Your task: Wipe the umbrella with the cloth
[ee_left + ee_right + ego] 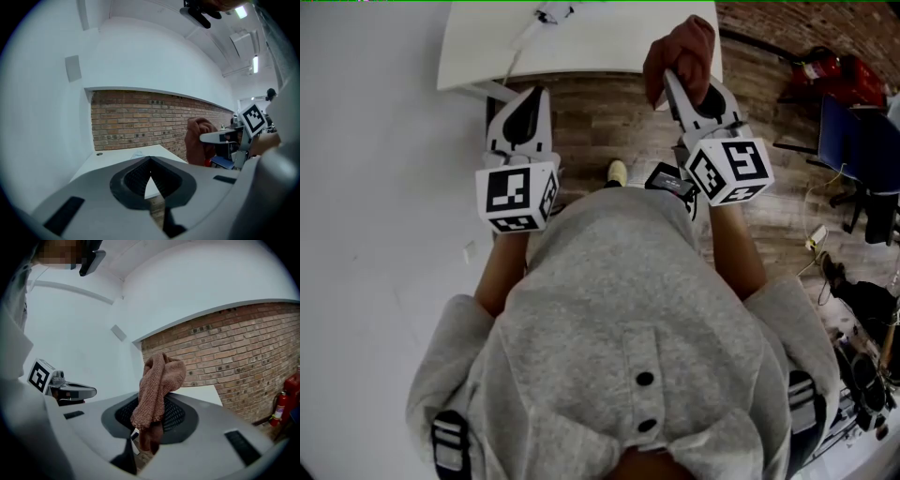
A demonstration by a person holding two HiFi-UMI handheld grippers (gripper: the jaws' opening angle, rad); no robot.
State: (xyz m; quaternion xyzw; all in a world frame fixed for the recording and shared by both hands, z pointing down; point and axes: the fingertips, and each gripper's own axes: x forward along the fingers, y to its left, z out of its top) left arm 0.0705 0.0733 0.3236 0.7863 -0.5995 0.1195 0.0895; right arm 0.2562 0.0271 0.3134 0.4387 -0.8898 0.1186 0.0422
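Observation:
A reddish-brown cloth [680,52] hangs bunched from my right gripper [675,84], which is shut on it; in the right gripper view the cloth [157,390] droops over the closed jaws. My left gripper [523,96] is held level beside it with its jaws shut and nothing between them [150,161]. The left gripper view also catches the cloth [199,140] at the right. Both grippers are in front of my chest and point toward a white table [581,47]. No umbrella shows in any view.
A small object with a cable [553,11] lies on the table. A white wall is on the left and a brick wall [140,119] stands behind the table. To the right are a red fire extinguisher [281,406], a blue chair [862,150] and clutter, on wood flooring [600,131].

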